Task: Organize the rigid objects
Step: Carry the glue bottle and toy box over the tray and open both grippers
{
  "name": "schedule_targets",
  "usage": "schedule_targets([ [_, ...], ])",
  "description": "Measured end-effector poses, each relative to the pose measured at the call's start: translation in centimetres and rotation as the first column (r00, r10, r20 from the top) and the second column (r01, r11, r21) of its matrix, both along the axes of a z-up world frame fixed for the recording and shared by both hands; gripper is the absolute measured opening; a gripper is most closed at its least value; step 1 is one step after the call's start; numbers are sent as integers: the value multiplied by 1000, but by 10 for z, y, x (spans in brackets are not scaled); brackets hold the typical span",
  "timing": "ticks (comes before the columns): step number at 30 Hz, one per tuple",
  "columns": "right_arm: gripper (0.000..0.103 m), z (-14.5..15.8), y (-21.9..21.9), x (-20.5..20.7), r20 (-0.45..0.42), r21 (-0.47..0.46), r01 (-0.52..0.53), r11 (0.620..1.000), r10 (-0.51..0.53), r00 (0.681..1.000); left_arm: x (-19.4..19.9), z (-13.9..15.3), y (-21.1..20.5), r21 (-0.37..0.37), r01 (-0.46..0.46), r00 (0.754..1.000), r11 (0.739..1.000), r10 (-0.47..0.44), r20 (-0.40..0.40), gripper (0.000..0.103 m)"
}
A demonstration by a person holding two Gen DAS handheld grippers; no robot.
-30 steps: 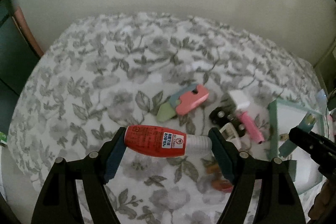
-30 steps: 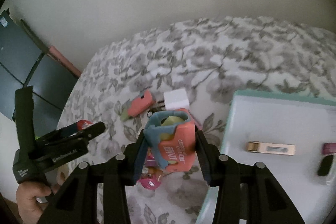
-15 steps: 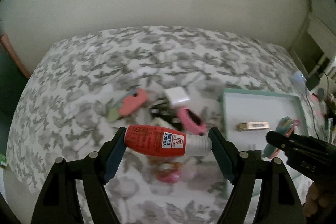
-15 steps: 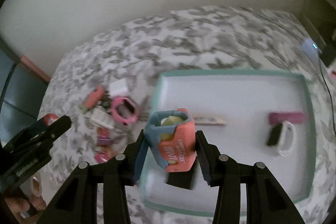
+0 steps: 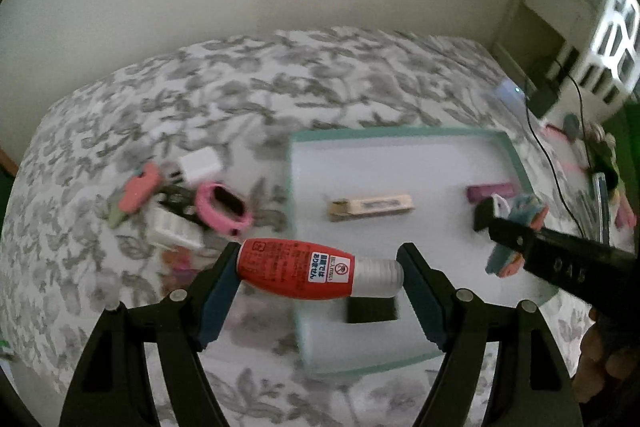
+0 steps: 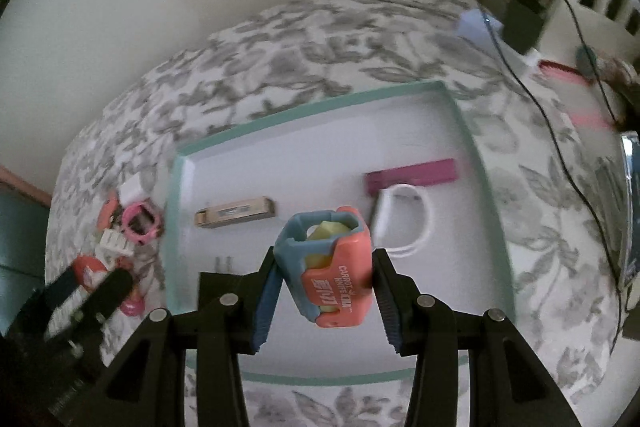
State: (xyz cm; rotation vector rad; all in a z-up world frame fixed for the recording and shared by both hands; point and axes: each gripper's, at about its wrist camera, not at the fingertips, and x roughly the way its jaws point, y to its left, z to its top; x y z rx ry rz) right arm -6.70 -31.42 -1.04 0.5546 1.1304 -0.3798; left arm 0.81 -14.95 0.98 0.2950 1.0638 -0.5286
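Observation:
My left gripper is shut end to end on a red bottle with a white cap, held over the left edge of the teal-rimmed white tray. The right gripper is shut on a blue and orange carrot knife toy above the tray; the left wrist view shows it at the right. In the tray lie a beige stick, a magenta stick, a white ring and a black plug.
Left of the tray on the floral cloth lies a heap: a pink watch case, a white charger cube, a coral and green cutter, a white block. A black cable and clutter lie at the right.
Both grippers have swung to the right with their loads, away from the heap and over the tray. The grips have not changed.

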Motion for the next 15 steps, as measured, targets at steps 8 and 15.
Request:
schedule_targets([
  [8, 47, -11, -20, -5, -39, 21, 19, 1000, -18, 999, -16, -28, -40, 87, 57, 998, 995, -57, -7, 79],
  [15, 47, -22, -22, -2, -89, 19, 6, 1000, -5, 996, -28, -39, -59, 156, 116, 993, 981, -119, 12, 79],
])
